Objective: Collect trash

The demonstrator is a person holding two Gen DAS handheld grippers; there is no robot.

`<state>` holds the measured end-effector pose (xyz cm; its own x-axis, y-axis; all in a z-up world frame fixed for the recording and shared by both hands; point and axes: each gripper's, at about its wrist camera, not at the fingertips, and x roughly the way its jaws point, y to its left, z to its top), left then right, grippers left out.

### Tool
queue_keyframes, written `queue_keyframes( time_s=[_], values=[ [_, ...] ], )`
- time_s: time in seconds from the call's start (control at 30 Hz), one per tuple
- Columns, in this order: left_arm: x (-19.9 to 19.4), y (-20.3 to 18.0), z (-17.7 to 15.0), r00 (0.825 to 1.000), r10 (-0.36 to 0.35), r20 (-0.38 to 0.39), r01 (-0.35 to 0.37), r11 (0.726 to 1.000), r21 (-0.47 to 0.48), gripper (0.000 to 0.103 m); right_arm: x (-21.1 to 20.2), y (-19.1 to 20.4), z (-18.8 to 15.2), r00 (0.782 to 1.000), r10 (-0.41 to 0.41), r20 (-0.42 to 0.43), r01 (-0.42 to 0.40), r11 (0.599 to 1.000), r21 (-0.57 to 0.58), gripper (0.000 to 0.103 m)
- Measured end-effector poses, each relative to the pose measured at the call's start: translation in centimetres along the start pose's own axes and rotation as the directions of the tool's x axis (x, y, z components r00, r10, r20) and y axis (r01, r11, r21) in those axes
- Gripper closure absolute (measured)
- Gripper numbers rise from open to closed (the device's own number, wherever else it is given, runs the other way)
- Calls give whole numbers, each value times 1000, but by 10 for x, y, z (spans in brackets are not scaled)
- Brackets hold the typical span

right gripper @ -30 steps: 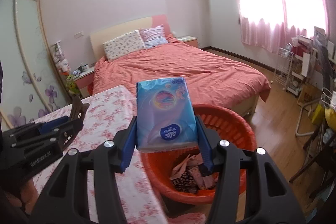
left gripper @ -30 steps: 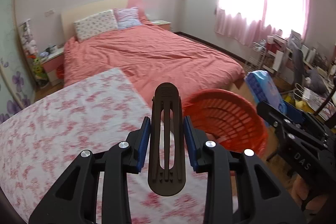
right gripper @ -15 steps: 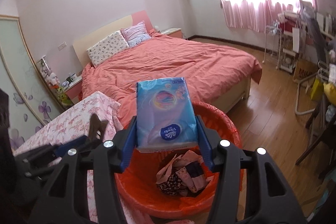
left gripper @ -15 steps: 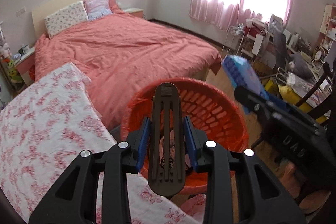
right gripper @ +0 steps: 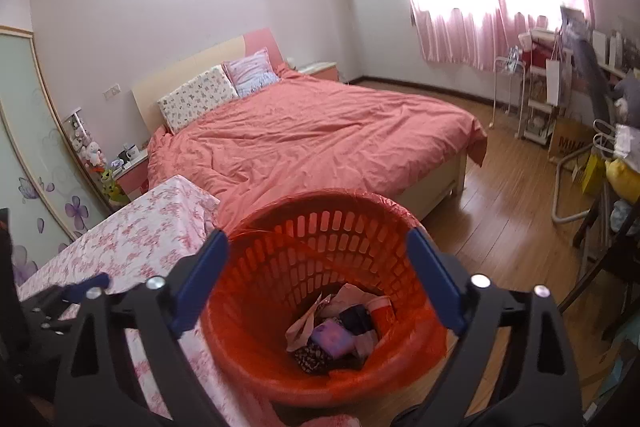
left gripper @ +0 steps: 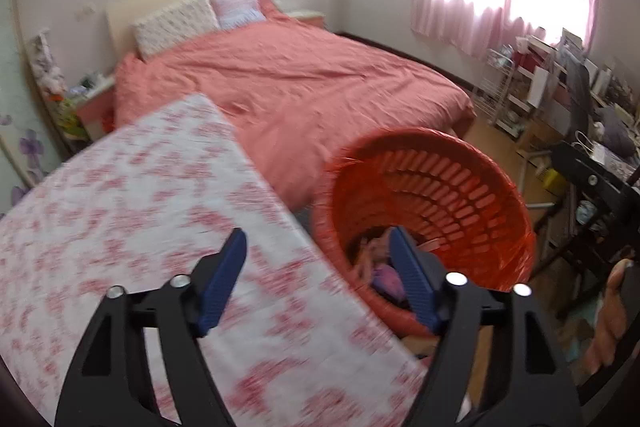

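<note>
Both grippers we hold are spread apart with nothing between their blue pads. Our left gripper (left gripper: 318,279) hangs over the edge of the flowered tablecloth (left gripper: 132,211), its jaws having just been opening; our right gripper (right gripper: 318,277) hovers directly above the orange basket (right gripper: 280,223), its jaws likewise having just been opening. Down in the basket lies a heap of trash (right gripper: 340,327): crumpled wrappers and a purple packet, though we cannot pick out single pieces with certainty. The basket stands on the wooden floor, just beside the table and near the foot of the pink bed (right gripper: 320,131). We judge the drop step finished. To do it well, we should lift both grippers clear of the rim before swinging back for more.
</note>
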<state>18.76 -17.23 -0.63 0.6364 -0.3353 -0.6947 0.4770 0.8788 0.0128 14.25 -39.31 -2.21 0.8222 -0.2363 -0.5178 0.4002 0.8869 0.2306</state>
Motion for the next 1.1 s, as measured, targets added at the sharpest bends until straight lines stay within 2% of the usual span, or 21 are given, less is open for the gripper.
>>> queue_keyframes(
  time_s=[0.1,0.17,0.27,0.37,0.5,0.7,0.87,1.0,1.1],
  values=[
    [-31,17,-13,998,42,40,-41,999,-25,17,-26,8,-7,999,-16,37,17,1000,-12,4],
    [-51,30,-24,995,73,65,-70,996,-52,12,-45,16,-15,998,-34,61,35,999,-18,4],
    [-80,48,-41,986,132,102,-122,988,-98,9,-74,31,-27,994,-65,87,69,997,-36,4],
    [-103,59,-61,971,199,130,-180,973,-146,8,-104,50,-43,987,-100,127,111,990,-82,4],
    [-132,67,-88,946,281,163,-248,949,-196,5,-142,79,-70,964,-159,213,195,967,-163,4],
    [-165,76,-124,911,365,191,-309,913,-267,2,-183,100,-107,941,-194,276,245,955,-164,4],
    [-184,80,-147,890,408,203,-333,887,-320,2,-203,108,-124,950,-194,244,238,957,-164,4],
    [-194,81,-163,885,419,202,-332,874,-355,2,-215,115,-136,958,-188,218,229,956,-184,4],
    [-197,80,-169,886,420,194,-331,868,-370,2,-216,117,-143,973,-161,166,191,964,-183,4]
  ],
)
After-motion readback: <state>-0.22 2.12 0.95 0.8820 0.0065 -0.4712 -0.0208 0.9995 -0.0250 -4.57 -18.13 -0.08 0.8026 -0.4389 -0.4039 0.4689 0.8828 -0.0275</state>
